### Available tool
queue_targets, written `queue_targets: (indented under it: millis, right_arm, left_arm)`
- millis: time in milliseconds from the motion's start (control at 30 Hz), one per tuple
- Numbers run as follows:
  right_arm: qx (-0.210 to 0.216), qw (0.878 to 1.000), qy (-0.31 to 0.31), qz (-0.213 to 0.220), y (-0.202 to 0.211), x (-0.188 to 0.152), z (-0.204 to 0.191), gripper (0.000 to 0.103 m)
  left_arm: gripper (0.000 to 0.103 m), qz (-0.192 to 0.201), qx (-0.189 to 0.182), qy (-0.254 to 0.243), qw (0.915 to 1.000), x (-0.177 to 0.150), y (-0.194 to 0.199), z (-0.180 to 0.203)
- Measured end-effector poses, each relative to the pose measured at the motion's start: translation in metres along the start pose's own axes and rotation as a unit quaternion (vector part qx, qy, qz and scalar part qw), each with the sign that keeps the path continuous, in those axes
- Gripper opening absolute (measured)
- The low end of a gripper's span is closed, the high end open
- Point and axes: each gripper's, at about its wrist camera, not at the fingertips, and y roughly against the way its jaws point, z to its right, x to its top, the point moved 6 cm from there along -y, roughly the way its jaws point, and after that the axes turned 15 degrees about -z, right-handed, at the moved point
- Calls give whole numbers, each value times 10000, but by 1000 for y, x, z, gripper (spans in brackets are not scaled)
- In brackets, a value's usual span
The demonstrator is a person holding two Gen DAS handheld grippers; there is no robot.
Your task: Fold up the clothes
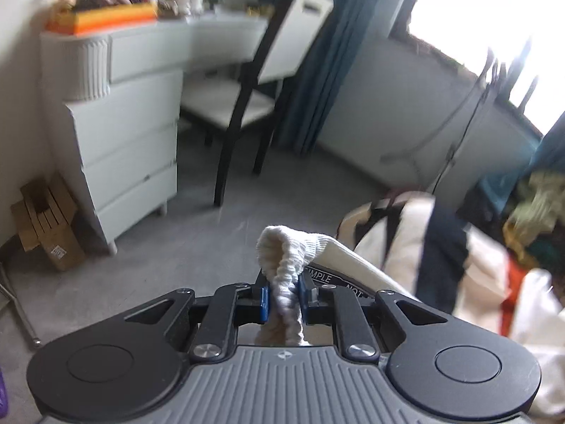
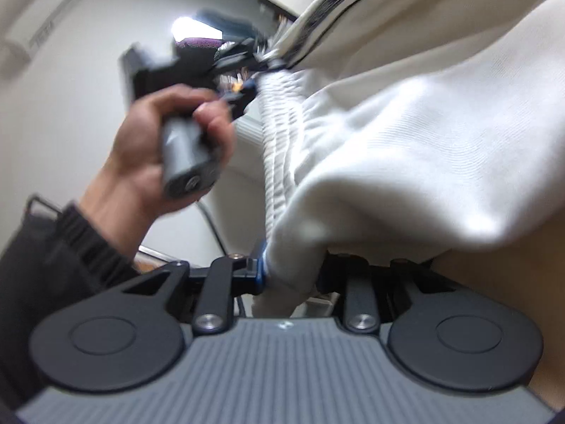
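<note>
A cream-white knit garment with a ribbed hem [image 1: 286,265] [image 2: 406,134] hangs bunched in mid-air, its ribbed edge stretched taut. A black-and-white printed band runs along its far right side.

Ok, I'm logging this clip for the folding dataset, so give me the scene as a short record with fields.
garment: cream sweatshirt with ribbed hem, held up in the air
left gripper: shut on the ribbed hem
right gripper: shut on the sweatshirt's edge; far finger hidden by cloth
left hand: wrapped around the left gripper's handle, dark sleeve at the wrist
background: white dresser, chair, clothes pile at right
fold progress: no fold visible yet
</note>
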Motion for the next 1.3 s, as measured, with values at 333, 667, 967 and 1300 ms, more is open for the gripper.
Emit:
queue_targets:
  millis: [333,667,967,1300]
  right_arm:
    - [-328,9949,606,-737,-2,-11,-35,91]
    - [-1716,9715,1622,195,133,-48,-87,91]
    - [-3015,9086,2141,1941,319,-93,-107,91]
    - [-3958,8379,1885,3252,424,-124,-37,91]
  left_arm:
    - [61,-398,-72,-115,9991,-21,25,-11]
    - [78,362,-419,-1100,9924,-126,143,81]
    - [83,844,-1258,-1965,9687,-263,220,207]
    - [84,1444,-1617,-2504,9436,-413,218,275]
